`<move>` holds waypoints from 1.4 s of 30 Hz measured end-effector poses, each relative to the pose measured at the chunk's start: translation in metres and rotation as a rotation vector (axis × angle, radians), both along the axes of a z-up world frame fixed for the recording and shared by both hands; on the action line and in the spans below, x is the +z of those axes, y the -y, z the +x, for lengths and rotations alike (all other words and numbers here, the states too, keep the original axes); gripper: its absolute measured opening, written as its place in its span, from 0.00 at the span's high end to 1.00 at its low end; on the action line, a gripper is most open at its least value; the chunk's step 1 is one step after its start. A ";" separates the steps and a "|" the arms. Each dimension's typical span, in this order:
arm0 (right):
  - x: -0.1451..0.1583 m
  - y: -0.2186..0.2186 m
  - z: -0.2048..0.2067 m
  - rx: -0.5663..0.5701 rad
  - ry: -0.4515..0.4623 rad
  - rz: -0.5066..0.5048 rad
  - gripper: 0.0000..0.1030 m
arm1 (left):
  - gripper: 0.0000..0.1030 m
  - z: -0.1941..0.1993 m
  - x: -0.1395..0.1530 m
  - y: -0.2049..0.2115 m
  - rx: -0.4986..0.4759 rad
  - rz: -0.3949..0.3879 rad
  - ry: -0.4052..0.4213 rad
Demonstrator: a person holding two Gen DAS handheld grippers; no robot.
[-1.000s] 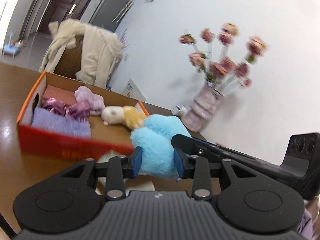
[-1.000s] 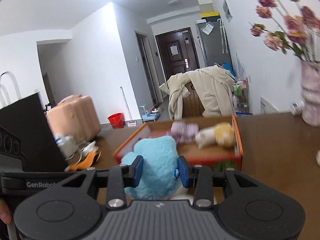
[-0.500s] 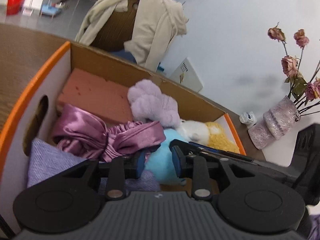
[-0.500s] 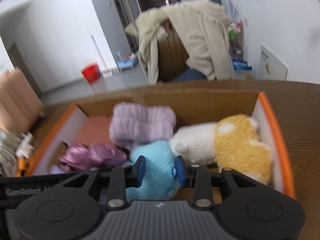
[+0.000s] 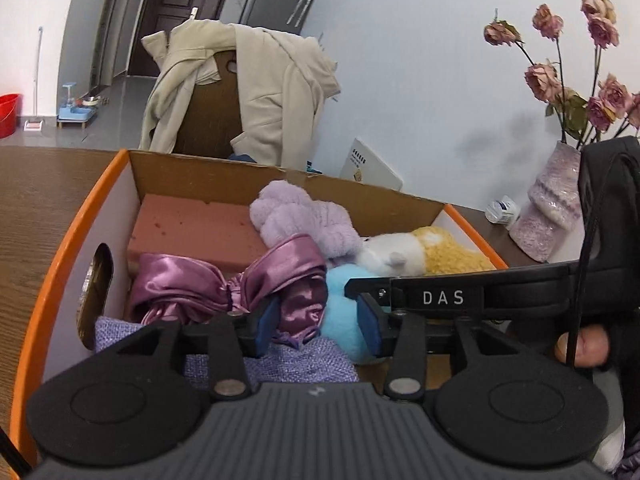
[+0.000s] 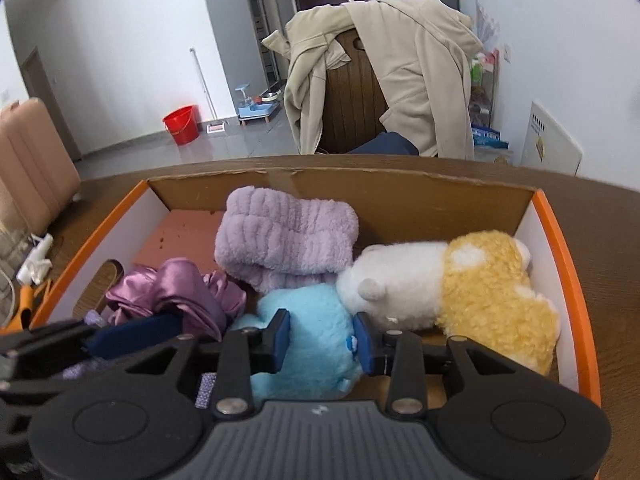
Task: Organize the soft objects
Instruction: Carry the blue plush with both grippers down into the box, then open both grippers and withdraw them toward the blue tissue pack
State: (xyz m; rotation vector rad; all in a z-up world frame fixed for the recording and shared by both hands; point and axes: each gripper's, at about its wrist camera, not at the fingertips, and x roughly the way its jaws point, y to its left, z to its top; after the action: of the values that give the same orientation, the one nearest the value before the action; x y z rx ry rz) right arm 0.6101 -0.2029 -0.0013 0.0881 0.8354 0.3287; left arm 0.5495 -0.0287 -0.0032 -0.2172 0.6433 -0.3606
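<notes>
Both grippers have the blue plush (image 6: 308, 336) low in the box (image 6: 560, 240): right gripper (image 6: 322, 338) clamped on it, left gripper (image 5: 318, 326) opening to release.

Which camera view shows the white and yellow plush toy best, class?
The right wrist view: the white and yellow plush toy lies in full sight inside the orange box. In the left wrist view, the toy is partly hidden behind the right gripper's black body.

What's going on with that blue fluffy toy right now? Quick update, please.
Left gripper opening, pads off blue toy. Right gripper shut on it. Toy down in box, wedged among bow, towel and hamster plush.
</notes>
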 end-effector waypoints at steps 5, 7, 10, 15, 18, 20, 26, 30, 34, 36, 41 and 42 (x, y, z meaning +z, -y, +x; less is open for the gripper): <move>0.001 0.008 -0.005 -0.020 0.018 0.049 0.61 | 0.43 -0.001 0.003 0.000 -0.016 0.009 0.003; 0.009 0.010 -0.017 -0.040 0.103 0.049 0.47 | 0.40 -0.005 0.009 0.001 -0.032 0.014 0.015; 0.025 0.009 -0.039 -0.048 0.182 0.013 0.40 | 0.33 -0.021 0.027 -0.001 -0.059 0.015 0.058; 0.060 0.023 -0.090 -0.050 0.287 0.035 0.34 | 0.28 -0.069 0.064 -0.012 -0.065 0.062 0.137; 0.074 0.036 -0.135 -0.071 0.340 0.042 0.32 | 0.25 -0.104 0.078 -0.025 -0.047 0.078 0.160; 0.077 0.042 -0.170 -0.082 0.373 0.028 0.28 | 0.21 -0.130 0.081 -0.031 -0.044 0.075 0.181; 0.071 0.049 -0.275 -0.088 0.496 -0.080 0.21 | 0.17 -0.206 0.076 -0.032 -0.013 0.119 0.226; 0.054 0.059 -0.330 -0.104 0.492 -0.044 0.18 | 0.13 -0.262 0.064 -0.030 0.028 0.141 0.287; 0.039 0.065 -0.381 -0.147 0.511 -0.045 0.18 | 0.10 -0.308 0.044 -0.017 0.065 0.168 0.322; 0.035 0.067 -0.401 -0.151 0.523 -0.047 0.17 | 0.10 -0.326 0.034 -0.013 0.070 0.152 0.304; 0.026 0.071 -0.430 -0.170 0.490 -0.037 0.13 | 0.06 -0.354 0.020 -0.013 0.077 0.087 0.257; 0.024 0.069 -0.432 -0.169 0.482 -0.036 0.13 | 0.06 -0.356 0.018 -0.012 0.066 0.096 0.249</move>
State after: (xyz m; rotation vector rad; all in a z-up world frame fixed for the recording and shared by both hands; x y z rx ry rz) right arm 0.1777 -0.2723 0.0224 0.0425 0.3525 0.1637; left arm 0.1938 -0.0167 0.0150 -0.0988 0.4054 -0.2866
